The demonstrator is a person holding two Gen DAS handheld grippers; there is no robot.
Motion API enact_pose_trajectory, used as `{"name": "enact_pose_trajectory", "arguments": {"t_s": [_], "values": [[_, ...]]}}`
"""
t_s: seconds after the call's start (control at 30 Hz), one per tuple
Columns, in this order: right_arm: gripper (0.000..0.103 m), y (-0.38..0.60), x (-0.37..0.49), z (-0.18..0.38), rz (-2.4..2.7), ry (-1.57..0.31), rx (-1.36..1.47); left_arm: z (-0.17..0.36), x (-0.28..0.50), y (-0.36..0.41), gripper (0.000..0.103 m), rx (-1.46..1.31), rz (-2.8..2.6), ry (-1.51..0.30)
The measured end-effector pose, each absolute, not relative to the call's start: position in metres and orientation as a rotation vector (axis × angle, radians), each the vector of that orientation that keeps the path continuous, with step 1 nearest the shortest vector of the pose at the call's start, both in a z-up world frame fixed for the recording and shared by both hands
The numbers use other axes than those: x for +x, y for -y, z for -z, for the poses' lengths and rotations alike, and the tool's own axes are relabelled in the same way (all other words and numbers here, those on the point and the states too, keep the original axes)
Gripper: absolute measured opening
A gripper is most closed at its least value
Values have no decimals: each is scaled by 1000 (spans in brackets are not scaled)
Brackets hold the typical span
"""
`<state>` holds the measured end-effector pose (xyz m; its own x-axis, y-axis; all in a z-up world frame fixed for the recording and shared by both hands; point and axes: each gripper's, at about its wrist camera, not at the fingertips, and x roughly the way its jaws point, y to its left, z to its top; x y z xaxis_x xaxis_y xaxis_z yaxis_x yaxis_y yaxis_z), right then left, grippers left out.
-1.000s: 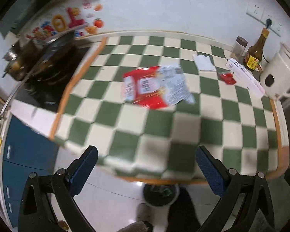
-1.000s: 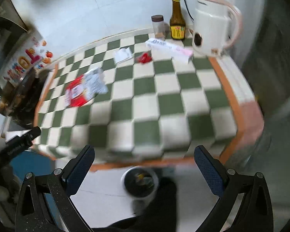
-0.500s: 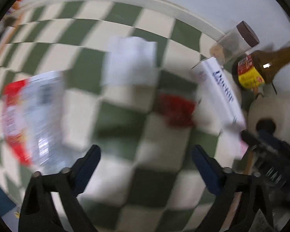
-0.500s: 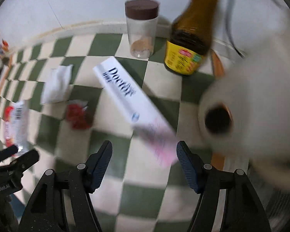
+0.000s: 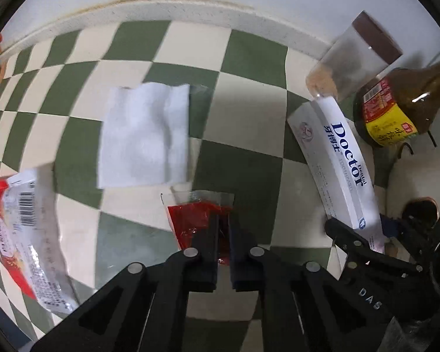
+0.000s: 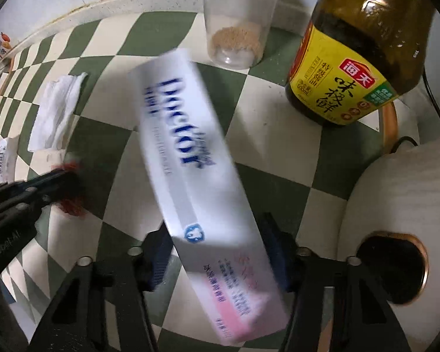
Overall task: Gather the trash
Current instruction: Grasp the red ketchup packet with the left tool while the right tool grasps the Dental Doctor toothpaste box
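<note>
The green-and-cream checkered desk [image 5: 249,64] carries everything, with a white wall behind it. At its right edge stands a white kettle [image 6: 402,205], and beside that a brown sauce bottle [image 6: 363,44] whose yellow label bears a red badge and Chinese characters, with "500mL" in small print. Next to the bottle stands a clear jar [image 5: 349,61] with a brown lid and a little tan powder in the bottom. A long white toothpaste box [image 6: 196,158] lies slantwise before the jar; it reads "Dental Doctor" in blue with "TOOTHPASTE" beneath, Chinese print alongside, and a small blue tooth emblem near its pink end. The right gripper [image 6: 217,261] points down over that pink end with its jaws closing, the box between them; whether the pads already press on it cannot be told through the blur. At the desk's left lies a red-and-white snack wrapper [image 5: 26,234] with a barcode, and near it a folded white tissue [image 5: 143,135]. Just below the tissue lies a small red sauce packet [image 5: 193,220] with a clear sealed top, and the left gripper [image 5: 223,220] has its jaws pinched together on the packet's lower edge.
</note>
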<state>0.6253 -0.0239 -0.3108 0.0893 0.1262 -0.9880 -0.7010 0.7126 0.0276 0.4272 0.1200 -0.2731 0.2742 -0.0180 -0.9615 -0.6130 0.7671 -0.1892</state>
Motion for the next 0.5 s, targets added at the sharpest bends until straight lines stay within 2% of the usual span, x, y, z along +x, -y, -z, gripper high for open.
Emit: {"name": "enact_pose_trajectory", "arguments": {"t_s": [0.27,0.5], "values": [[48,54,568,273,-636,-1292,-361,230,336,-130,3,-608,-433,-1159],[48,86,447,234,-602,-1232,-239,179,220,-112,3,-526,-418,-1057]]}}
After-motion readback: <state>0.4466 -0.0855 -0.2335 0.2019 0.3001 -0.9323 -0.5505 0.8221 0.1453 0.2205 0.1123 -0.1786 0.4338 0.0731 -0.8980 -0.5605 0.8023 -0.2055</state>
